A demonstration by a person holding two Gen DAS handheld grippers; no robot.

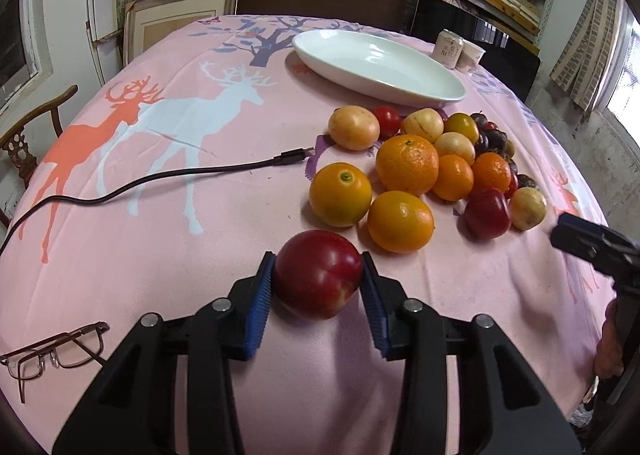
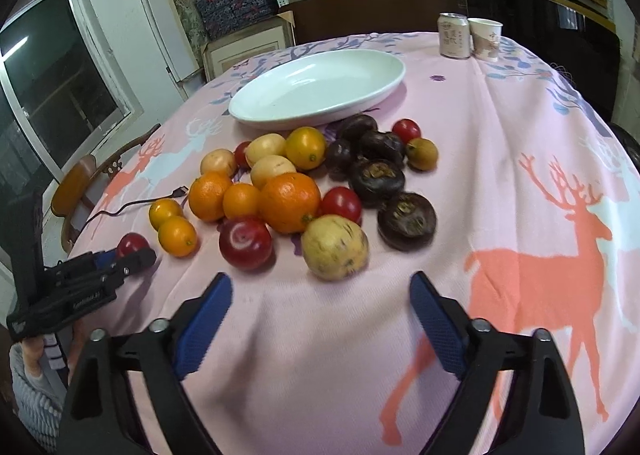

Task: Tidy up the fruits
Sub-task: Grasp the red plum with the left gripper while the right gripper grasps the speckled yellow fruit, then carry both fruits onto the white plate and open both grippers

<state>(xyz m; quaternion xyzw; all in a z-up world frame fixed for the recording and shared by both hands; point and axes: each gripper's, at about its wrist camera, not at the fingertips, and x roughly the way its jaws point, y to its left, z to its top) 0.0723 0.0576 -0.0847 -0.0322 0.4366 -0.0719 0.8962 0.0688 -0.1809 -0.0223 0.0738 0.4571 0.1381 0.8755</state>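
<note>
**One red plum held, the pile ahead**

Your left gripper (image 1: 318, 275) has its jaws closed on a red plum (image 1: 318, 278); both blue pads touch its sides, and the plum rests on the pink counter (image 1: 160, 255). Just beyond those jaws lie two small oranges (image 1: 340, 194), side by side. Beyond them sits a larger orange (image 1: 407, 164), with the rest of the fruit pile (image 1: 452, 151) spreading to the right. Farther ahead, past the pile, stands the white oval dish (image 1: 440, 89), with nothing in it. A black cable (image 1: 160, 179) runs across the counter to the left of the jaws, its plug pointing toward the fruit. A pair of glasses (image 1: 52, 351) lies low on the left, beside the gripper body.

Your right gripper (image 2: 320, 307) has its jaws wide, with only cloth between them. Just ahead of those jaws lies a pale yellow fruit (image 2: 334, 247), near the middle of the gap but beyond the tips. A second red plum (image 2: 245, 243) sits ahead and toward the left jaw. Two dark brown, flat fruits (image 2: 406, 221) lie ahead and toward the right jaw. A red cherry tomato (image 2: 342, 203) sits between them and the big orange. The dish lies beyond the pile, and a drink can (image 2: 453, 35) and paper cup (image 2: 485, 39) stand at the far edge of the counter.
</note>
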